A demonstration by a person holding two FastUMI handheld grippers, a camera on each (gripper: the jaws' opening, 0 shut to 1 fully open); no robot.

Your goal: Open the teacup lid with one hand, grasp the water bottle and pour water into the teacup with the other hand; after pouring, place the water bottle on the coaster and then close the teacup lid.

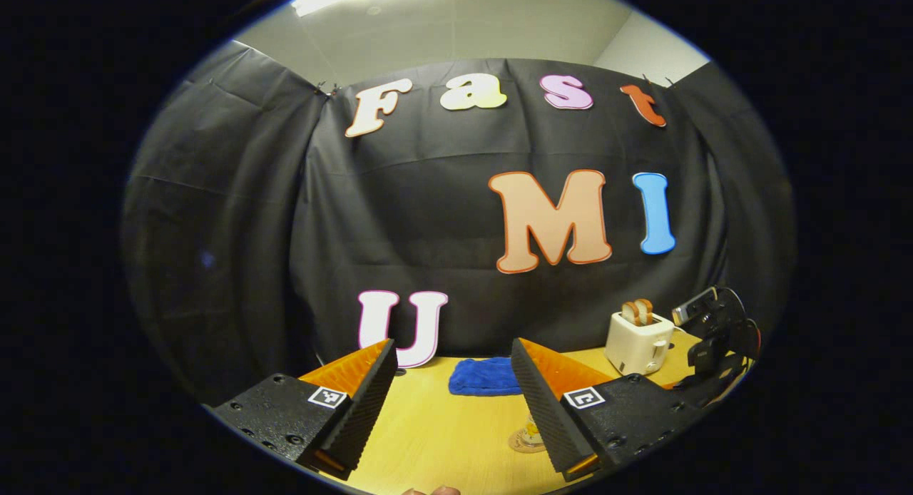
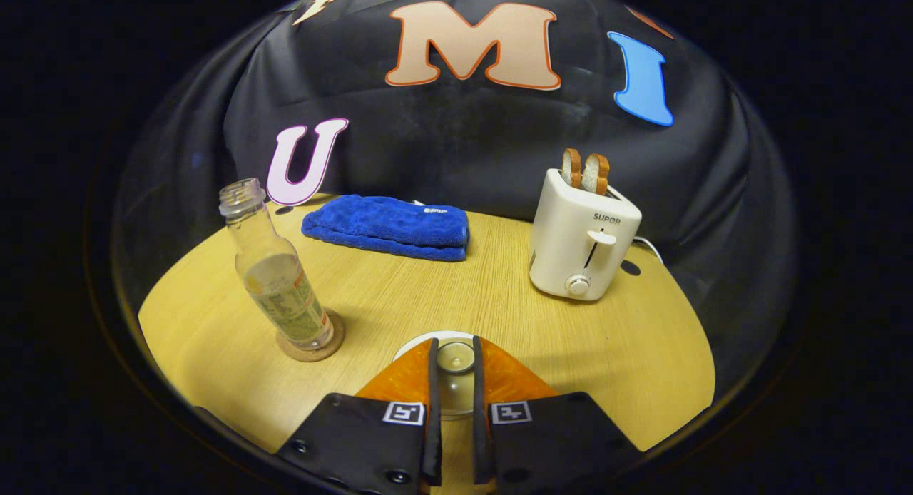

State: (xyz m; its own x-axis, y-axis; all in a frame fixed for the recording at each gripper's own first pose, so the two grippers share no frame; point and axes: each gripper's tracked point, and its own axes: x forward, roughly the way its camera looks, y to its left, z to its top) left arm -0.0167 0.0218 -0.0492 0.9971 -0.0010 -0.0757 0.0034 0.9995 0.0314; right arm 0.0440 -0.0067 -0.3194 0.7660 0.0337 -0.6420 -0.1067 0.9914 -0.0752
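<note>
At the bottom centre the right gripper (image 2: 454,381) clasps the lid knob (image 2: 455,357); lower it straight onto the teacup, while the left gripper (image 1: 453,395) hangs released.

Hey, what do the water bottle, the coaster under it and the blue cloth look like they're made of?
Water bottle: clear glossy plastic or glass, see-through with highlights; cannot tell which. Coaster: probably cork or wood, matte tan disc. Blue cloth: plush microfibre or terry, judging by its fuzzy folded surface.

A bright blue towel (image 2: 389,227) and cream-white toaster (image 2: 583,235) holding brown toast (image 2: 585,170) sit on a pale yellow wood-grain table (image 2: 442,295); the clear bottle (image 2: 274,267) stands on a tan coaster (image 2: 311,345).
</note>
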